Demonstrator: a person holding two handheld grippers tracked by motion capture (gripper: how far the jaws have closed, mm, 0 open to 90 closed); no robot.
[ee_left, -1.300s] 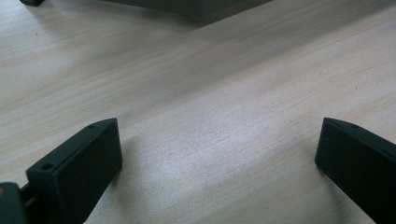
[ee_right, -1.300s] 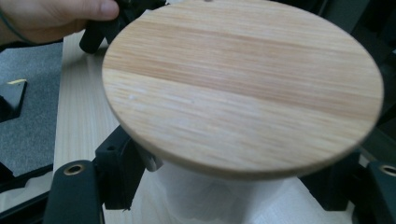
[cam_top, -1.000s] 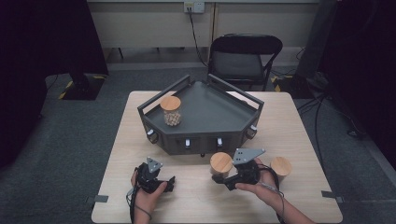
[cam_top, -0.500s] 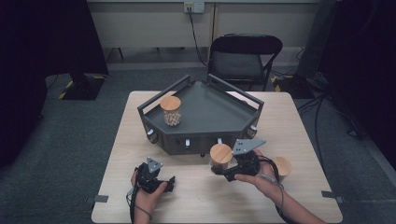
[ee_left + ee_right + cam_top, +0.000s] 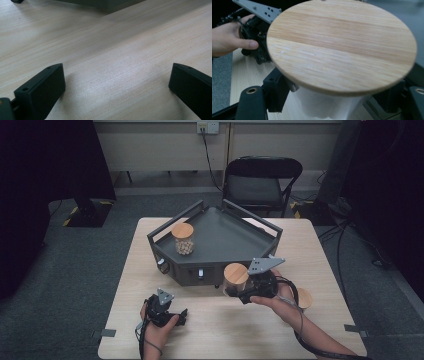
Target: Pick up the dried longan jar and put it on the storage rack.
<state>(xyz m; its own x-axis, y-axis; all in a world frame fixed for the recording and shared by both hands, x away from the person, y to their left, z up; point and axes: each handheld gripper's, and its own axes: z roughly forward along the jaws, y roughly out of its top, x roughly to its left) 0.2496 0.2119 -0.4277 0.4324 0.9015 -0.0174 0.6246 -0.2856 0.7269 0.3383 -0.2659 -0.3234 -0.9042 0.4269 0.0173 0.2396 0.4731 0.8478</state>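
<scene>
My right gripper (image 5: 239, 287) is shut on a clear jar (image 5: 235, 279) with a round wooden lid (image 5: 342, 45), held above the table just in front of the grey tray (image 5: 225, 237). In the right gripper view the black jaws clamp the jar's pale body (image 5: 329, 105) under the lid. A second wooden-lidded jar (image 5: 183, 239), with small balls in it, stands in the tray's left part. My left gripper (image 5: 172, 314) rests on the table near the front edge, its jaws wide open over bare wood (image 5: 115, 85).
A third jar with a wooden lid (image 5: 303, 298) stands on the table behind my right wrist. The tray has raised rails and knobs on its front wall (image 5: 200, 272). A black chair (image 5: 262, 182) stands beyond the table.
My right gripper has lifted the jar off the table and carried it up toward the tray's front wall. The left gripper has stayed put.
</scene>
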